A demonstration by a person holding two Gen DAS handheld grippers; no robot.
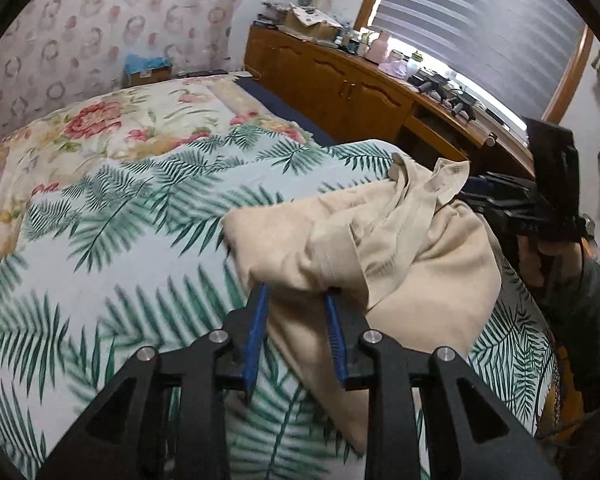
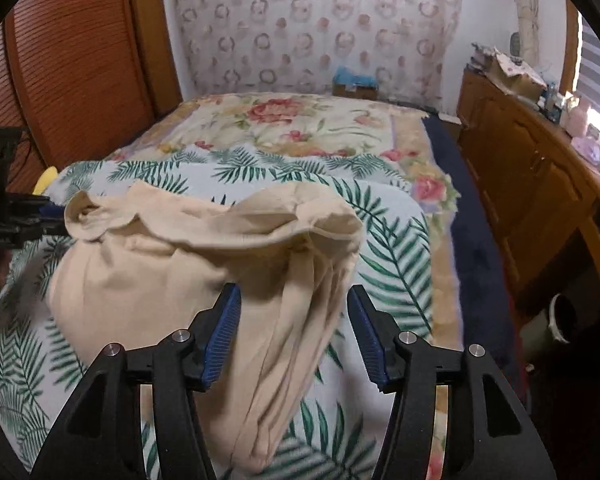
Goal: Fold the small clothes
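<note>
Wallpaper (image 2: 320,28) printed with faded wreath rings backed a bed whose near half was covered by a palm-leaf bedspread (image 1: 112,216), with a rose-patterned quilt (image 2: 284,120) spread over the far half. No brand, label or lettering could be read anywhere. A beige garment (image 1: 416,264) hung bunched above the palm-leaf bedspread, lifted between the two tools. The left gripper (image 1: 296,300) had its blue pads pinched on a gathered edge of the cloth. The right gripper (image 2: 294,300) stood with its pads wide apart, a hanging fold of the garment passing between them without visible contact; in the left wrist view it showed at the far right, against the garment's collar end. A wooden sideboard (image 1: 340,84) cluttered with bottles and boxes ran along the right under a window blind (image 1: 484,24). A louvred wooden door (image 2: 72,56) stood at far left, and a cardboard box (image 2: 354,86) with blue cloth on top sat beyond the bed.
</note>
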